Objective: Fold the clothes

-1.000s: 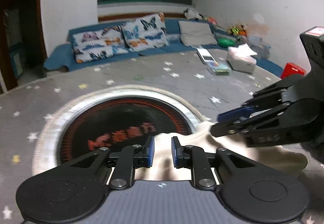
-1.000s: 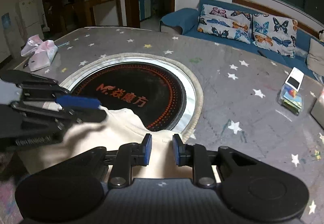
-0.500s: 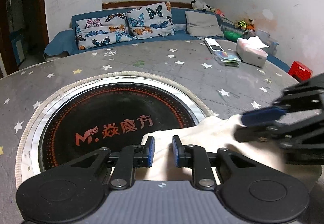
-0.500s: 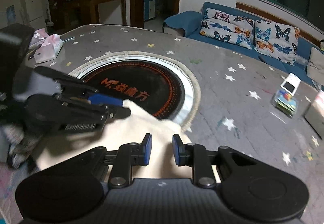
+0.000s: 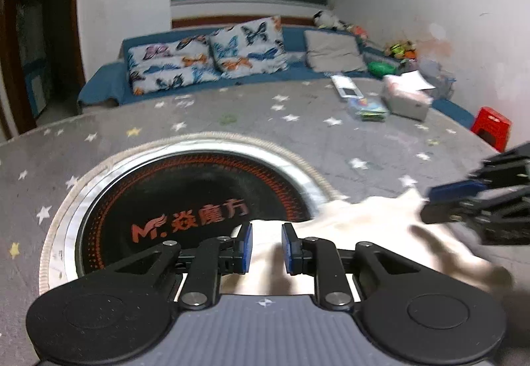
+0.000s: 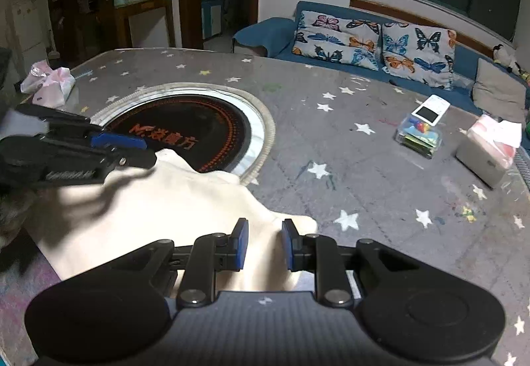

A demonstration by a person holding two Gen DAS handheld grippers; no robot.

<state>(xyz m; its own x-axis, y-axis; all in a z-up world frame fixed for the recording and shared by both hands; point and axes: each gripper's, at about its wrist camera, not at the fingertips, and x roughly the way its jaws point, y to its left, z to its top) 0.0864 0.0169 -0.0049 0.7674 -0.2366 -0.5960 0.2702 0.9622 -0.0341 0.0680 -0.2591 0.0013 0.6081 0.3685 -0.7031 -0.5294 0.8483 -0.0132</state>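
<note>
- One cream garment (image 6: pixel 159 210) lies on the near part of the bench (image 6: pixel 364 167), its far edge lapping onto the rim of the round black inset (image 6: pixel 198 130) with orange lettering.
- Left gripper (image 5: pixel 266 245): its jaws stand a narrow gap apart with a ridge of the cream cloth running up between the two blue pads; whether they pinch it cannot be told. In the right wrist view the same gripper (image 6: pixel 145 150) has its tips at the garment's far left corner.
- Right gripper (image 6: pixel 261 245): jaws likewise a little apart, with cloth bunched between them at the garment's near right corner; the hold cannot be told for sure. In the left wrist view it (image 5: pixel 427 203) meets the cloth's right tip, blurred.
- The bench wears a grey cover with white stars and a few yellow ones.
- On its far right side: one clear box of coloured items (image 6: pixel 420 135) with a white device (image 6: pixel 430 109) resting on top, and beside them one white tissue box (image 6: pixel 487 154).
- At the far left edge: one pink plastic-wrapped pack (image 6: pixel 49 82).
- Behind the bench: a blue sofa (image 6: pixel 265 34) carrying two butterfly cushions (image 6: pixel 374 41) and one grey cushion (image 6: pixel 497 91).
- One red stool (image 5: pixel 492 127) stands by the wall to the right.
</note>
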